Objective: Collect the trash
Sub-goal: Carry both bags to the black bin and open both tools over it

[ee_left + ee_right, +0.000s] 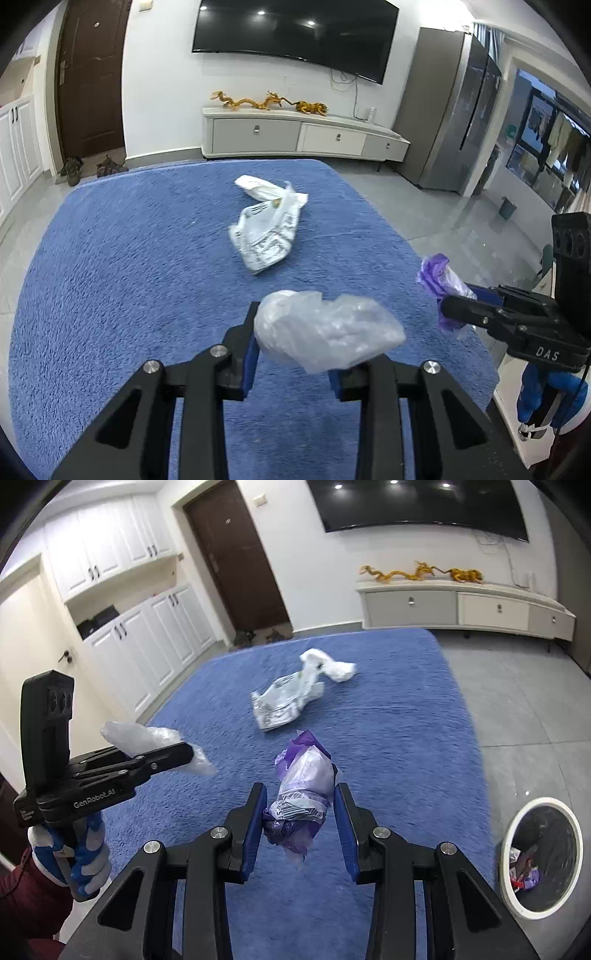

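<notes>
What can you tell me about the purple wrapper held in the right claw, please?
The purple wrapper is crumpled thin plastic film, purple with a whitish printed band. It stands roughly upright, pinched between the blue pads of the right claw, lifted above the blue rug, touching nothing else.

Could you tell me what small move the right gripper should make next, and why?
Probably swing the right gripper right, over the bin: it already grips the purple wrapper, and the bin stands open on the floor beside the rug, with trash inside.
</notes>
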### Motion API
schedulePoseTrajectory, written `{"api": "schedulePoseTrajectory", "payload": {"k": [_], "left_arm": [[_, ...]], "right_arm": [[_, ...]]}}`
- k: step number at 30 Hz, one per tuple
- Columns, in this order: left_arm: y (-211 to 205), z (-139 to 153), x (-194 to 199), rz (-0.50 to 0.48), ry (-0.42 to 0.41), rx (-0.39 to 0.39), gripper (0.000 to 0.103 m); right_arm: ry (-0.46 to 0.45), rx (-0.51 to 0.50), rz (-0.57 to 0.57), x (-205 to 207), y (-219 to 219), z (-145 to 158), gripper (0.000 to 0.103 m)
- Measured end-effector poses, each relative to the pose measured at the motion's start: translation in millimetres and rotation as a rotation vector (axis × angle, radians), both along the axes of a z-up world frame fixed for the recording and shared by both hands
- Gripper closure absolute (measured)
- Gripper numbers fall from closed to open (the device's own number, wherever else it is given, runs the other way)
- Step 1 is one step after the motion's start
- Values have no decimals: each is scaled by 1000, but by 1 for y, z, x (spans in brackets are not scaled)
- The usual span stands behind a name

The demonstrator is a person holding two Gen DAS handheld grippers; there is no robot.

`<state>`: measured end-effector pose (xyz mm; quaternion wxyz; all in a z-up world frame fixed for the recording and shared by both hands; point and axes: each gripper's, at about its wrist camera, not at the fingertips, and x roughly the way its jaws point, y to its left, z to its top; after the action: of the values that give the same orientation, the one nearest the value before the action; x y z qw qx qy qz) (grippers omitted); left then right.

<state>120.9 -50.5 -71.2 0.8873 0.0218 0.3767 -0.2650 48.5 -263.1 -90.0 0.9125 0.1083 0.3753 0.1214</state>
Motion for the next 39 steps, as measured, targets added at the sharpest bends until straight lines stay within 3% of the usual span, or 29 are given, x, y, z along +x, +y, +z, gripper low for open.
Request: {"api": "schedulePoseTrajectory", "payload": {"k": [6,14,19,29,32,34,39], "left_arm": [[-52,10,-9,-66,1,45,74],[-166,8,-18,-219,33,122,74],[-250,-2,-21,-308,69,173,73],[-399,-38,-10,-449,166,200,71],[-430,-50,-9,-471,197,204,65],[-445,-57,-6,-471,192,207,50],[-455,-71,-4,-472,209,213,49]], "right_arm": [[-27,36,-78,-25,-55,-3,66],[-23,55,-241,-55,-154,-18,66],[12,34,-368,-66,-218,-37,66],[113,29,-584,-62,-322,-93,66],[143,32,-636,-57,-346,-109,63],[162,32,-673,-54,-360,-120,63],[198,28,-713,-59,-374,-139,60]]}}
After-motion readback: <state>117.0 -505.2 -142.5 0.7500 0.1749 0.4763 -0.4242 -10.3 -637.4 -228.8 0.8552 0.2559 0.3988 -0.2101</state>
